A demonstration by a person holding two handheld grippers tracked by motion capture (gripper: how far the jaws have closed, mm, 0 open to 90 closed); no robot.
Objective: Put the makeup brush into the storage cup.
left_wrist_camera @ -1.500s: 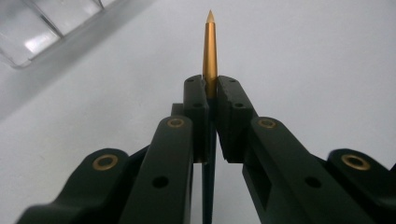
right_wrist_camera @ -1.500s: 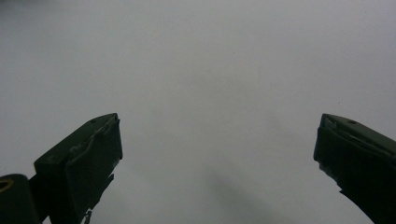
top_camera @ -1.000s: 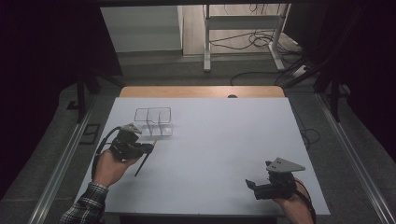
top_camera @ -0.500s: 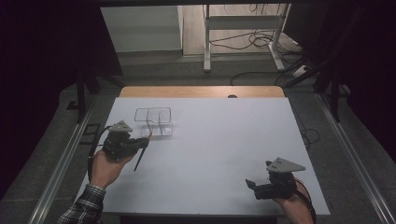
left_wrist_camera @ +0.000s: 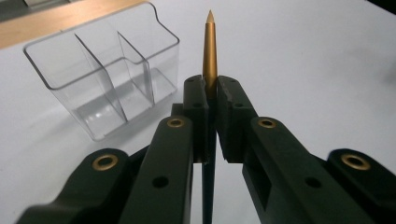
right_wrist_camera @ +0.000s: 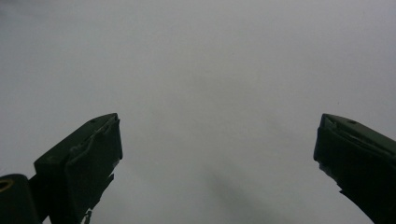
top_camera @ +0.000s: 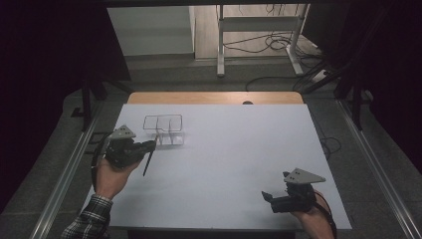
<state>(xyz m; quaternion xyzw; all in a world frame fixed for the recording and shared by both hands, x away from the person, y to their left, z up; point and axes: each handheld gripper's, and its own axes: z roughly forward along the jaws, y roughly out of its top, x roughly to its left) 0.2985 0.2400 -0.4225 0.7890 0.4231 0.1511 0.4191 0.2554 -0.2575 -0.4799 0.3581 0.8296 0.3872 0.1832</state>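
One pen held, organiser close by

Left gripper [left_wrist_camera: 210,100] has its jaws pinched on a slim pen with a gold tapered tip and dark barrel [left_wrist_camera: 209,51], gold end pointing away from the hand. The clear plastic three-compartment organiser [left_wrist_camera: 105,77] stands on the white table [top_camera: 239,149], just beside the pen. Likely step: drop pen into a compartment. Advice: tilt pen upright over one cell, clear the dividers, then release. Right gripper [top_camera: 278,198] rests near the table's near edge, jaws spread wide, holding nothing.

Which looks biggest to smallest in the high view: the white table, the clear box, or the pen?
1. White table, by far the largest.
2. Clear box.
3. Pen held in the left tongs; thin, smallest.
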